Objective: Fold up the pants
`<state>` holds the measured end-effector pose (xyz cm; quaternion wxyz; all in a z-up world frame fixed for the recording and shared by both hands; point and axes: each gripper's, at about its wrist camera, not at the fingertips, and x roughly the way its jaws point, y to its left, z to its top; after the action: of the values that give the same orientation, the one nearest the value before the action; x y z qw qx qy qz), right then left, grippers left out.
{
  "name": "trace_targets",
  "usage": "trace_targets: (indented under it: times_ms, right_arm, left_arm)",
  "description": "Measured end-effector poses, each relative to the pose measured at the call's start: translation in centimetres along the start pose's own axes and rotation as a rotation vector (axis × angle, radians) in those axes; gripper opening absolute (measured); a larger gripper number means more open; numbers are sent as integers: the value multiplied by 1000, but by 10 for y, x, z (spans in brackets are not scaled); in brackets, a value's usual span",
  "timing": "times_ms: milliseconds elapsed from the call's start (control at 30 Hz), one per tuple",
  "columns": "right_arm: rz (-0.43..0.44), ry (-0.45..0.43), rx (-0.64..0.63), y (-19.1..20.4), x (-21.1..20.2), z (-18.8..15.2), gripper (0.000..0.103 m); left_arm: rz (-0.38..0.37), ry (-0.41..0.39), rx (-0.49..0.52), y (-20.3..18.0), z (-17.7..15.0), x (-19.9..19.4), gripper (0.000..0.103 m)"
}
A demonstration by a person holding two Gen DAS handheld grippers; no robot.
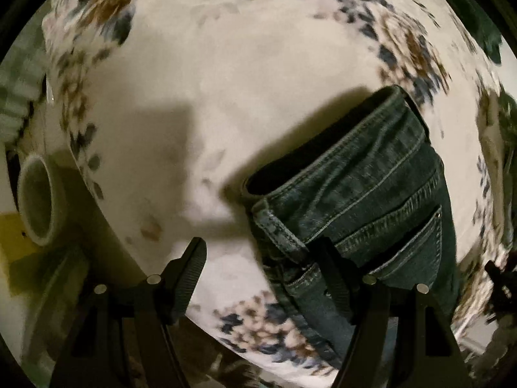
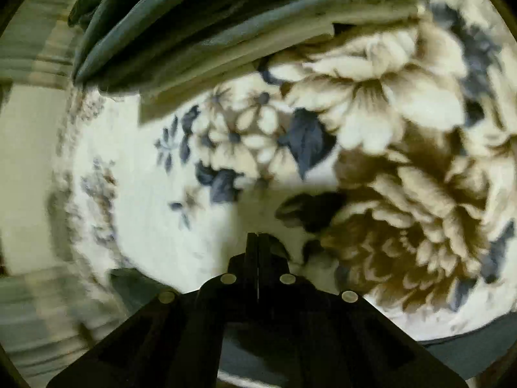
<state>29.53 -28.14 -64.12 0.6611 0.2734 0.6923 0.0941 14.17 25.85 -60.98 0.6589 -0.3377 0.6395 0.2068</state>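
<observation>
On plush floral blanket (image 1: 200,103), folded denim pants (image 1: 371,194).

Counted: one pair of jeans, two grippers, one blanket, one stack of folded clothes, one roll.

One pair of jeans (image 1: 371,190) at four o'clock on one floral blanket (image 1: 226,103); one left gripper (image 1: 261,252), one right gripper (image 2: 257,237); one stack of folded clothes (image 2: 226,26) at twelve o'clock; one roll (image 1: 37,200) at nine o'clock.

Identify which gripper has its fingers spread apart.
The left gripper: its fingers stand wide apart beside the jeans; the right gripper is pressed shut, holding nothing.
</observation>
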Motion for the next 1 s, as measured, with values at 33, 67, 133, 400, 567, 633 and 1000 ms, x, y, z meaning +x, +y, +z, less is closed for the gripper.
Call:
trace_targets:
  times_ms: [33, 67, 133, 400, 567, 633, 1000]
  right_arm:
    - [39, 61, -1, -1, 3, 2, 1]
    - [57, 114, -9, -2, 7, 1, 2]
    - [40, 194, -41, -3, 16, -4, 28]
    - [-11, 347, -71, -3, 91, -41, 59]
    - [5, 367, -96, 18, 119, -52, 62]
    - [-29, 346, -144, 29, 121, -52, 32]
    - [-128, 160, -161, 48, 80, -63, 8]
  left_arm:
    - [-10, 7, -21, 4, -1, 1, 68]
    - [-26, 21, -57, 8, 2, 2, 68]
    - [-58, 36, -99, 16, 2, 5, 68]
    - [-246, 33, -238, 34, 10, 23, 68]
    - [-241, -22, -305, 36, -8, 34, 70]
    - [-245, -74, -282, 43, -20, 25, 40]
    - [-274, -94, -155, 48, -28, -7, 24]
